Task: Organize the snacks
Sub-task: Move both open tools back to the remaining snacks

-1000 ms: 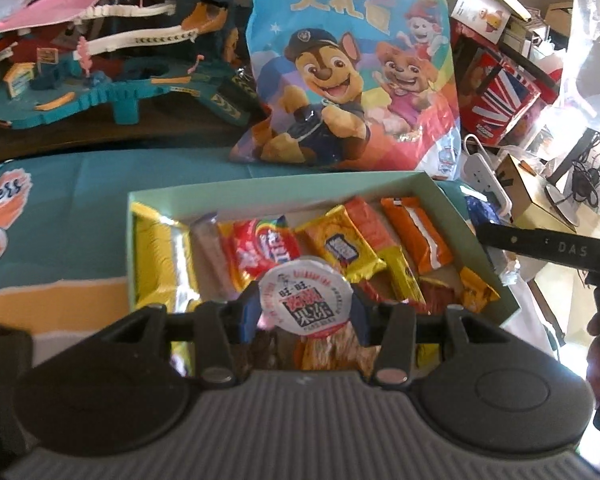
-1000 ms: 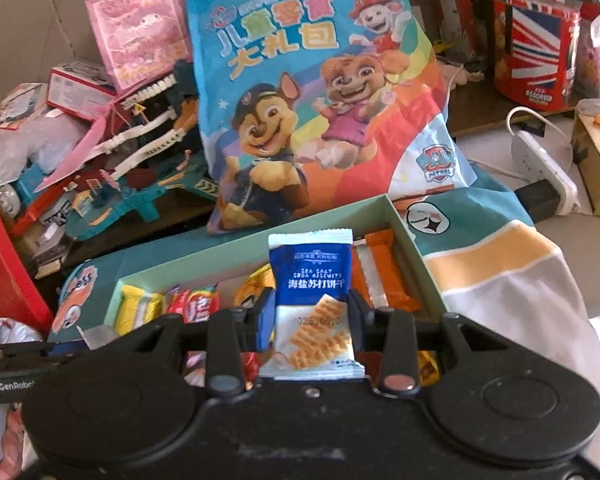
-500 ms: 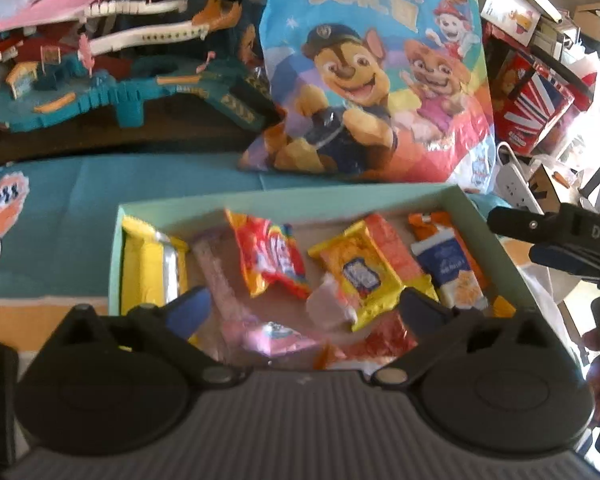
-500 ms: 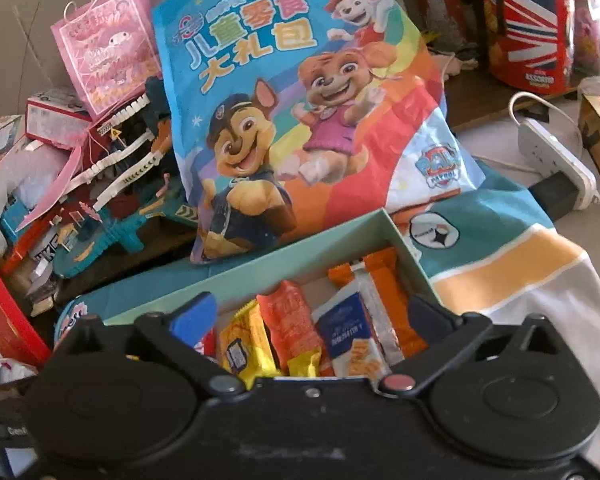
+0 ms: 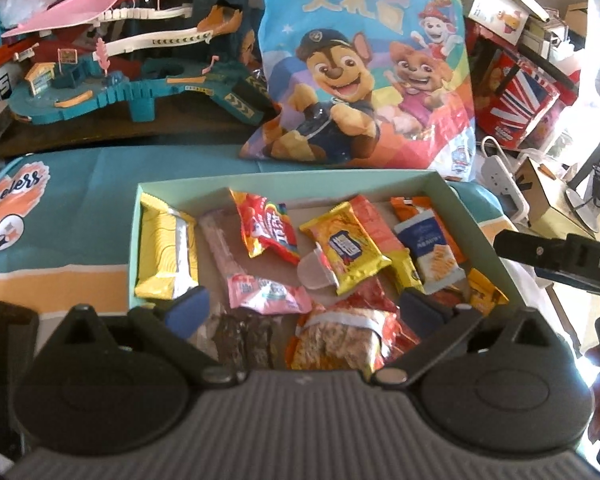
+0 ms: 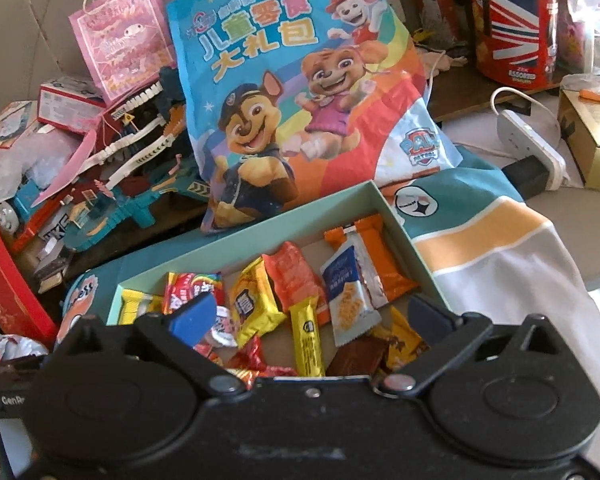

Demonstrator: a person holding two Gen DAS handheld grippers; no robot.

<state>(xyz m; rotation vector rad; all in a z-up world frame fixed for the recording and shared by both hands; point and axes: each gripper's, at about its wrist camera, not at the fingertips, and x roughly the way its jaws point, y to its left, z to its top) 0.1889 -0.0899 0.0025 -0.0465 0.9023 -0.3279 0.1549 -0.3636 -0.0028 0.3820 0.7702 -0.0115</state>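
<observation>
A pale green box lies on the cloth, filled with several wrapped snacks. Among them are a yellow bar, a red candy bag, a yellow biscuit pack, a clear jelly cup and a blue soda-biscuit packet. My left gripper hangs open over the box's near side with nothing between its fingers. My right gripper is open too, empty, above the box's near edge; its arm shows at the right of the left wrist view.
A big cartoon-dog snack bag leans behind the box. A teal toy track lies back left, a flag-printed tin and a power strip back right. The cloth spreads left of the box.
Both grippers opened and let go: the round jelly cup from the left and the blue biscuit packet from the right now lie in the box. Both grippers drew back slightly.
</observation>
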